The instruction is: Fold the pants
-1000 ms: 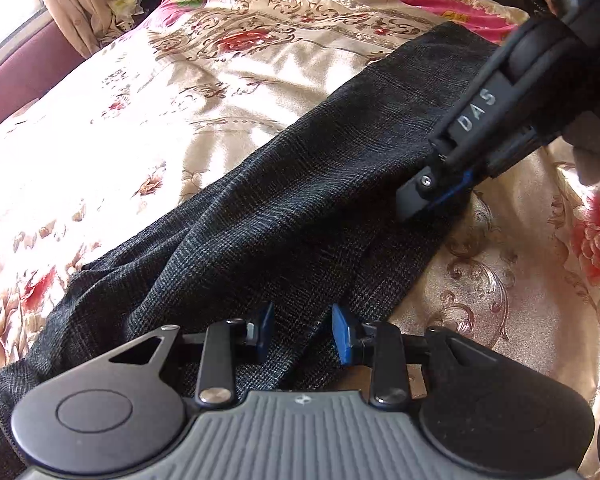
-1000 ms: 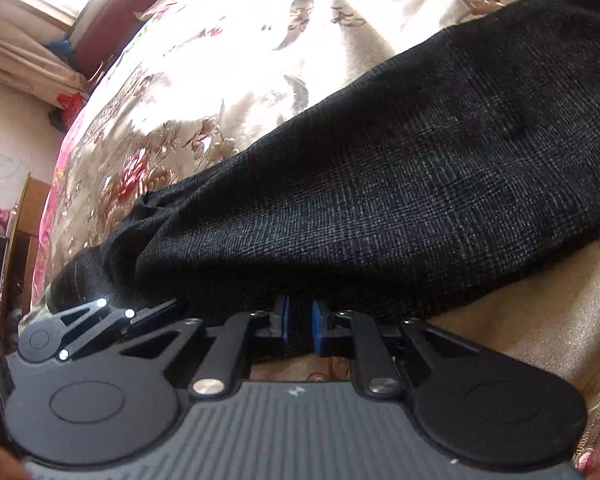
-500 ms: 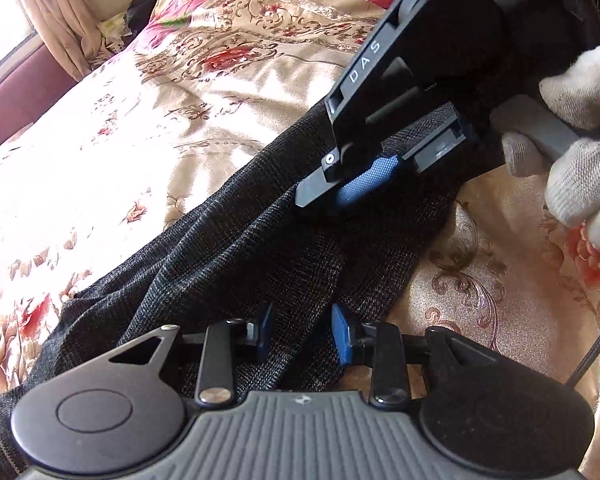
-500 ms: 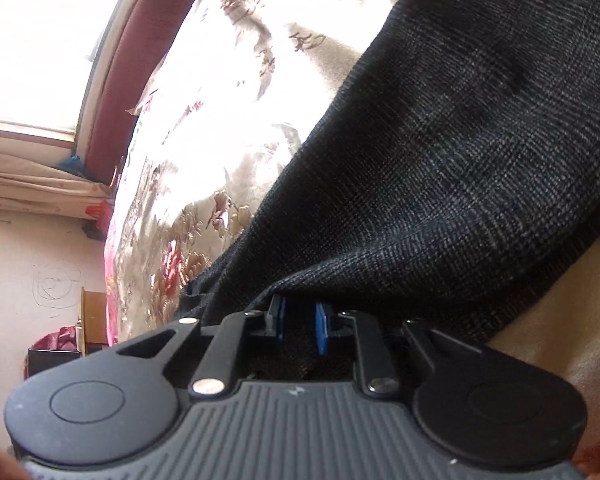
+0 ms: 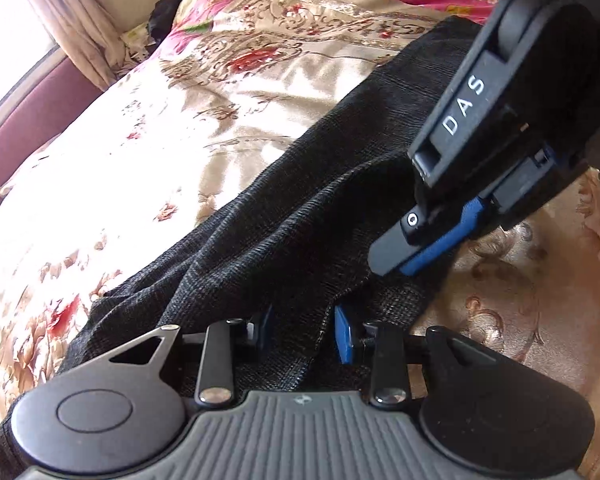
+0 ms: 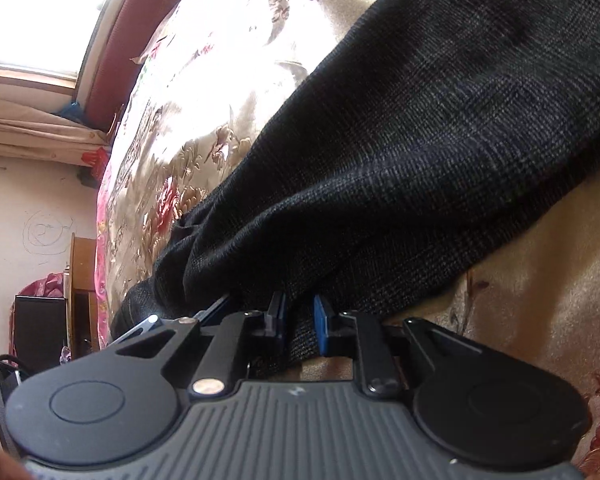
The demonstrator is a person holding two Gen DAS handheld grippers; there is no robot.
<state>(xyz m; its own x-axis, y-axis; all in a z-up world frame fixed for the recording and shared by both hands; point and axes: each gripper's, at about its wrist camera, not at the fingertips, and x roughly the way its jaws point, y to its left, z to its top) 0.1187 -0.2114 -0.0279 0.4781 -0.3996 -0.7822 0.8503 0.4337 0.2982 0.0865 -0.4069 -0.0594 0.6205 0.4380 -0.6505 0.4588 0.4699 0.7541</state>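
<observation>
The right claw (image 5: 428,248) has lifted its pants (image 5: 284,216) edge; with both claws clenched on cloth, left claw (image 5: 302,330) alongside, raise evenly over the bed (image 5: 148,152).

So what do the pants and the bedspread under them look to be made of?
Pants: dark charcoal woven cloth, matte, probably a wool-like suiting; a faint check of lighter threads shows in the close right wrist view, and it drapes in soft folds. Bedspread: smooth cream fabric with woven-looking floral motifs, probably satin or brocade; it gleams strongly in the window light.
</observation>
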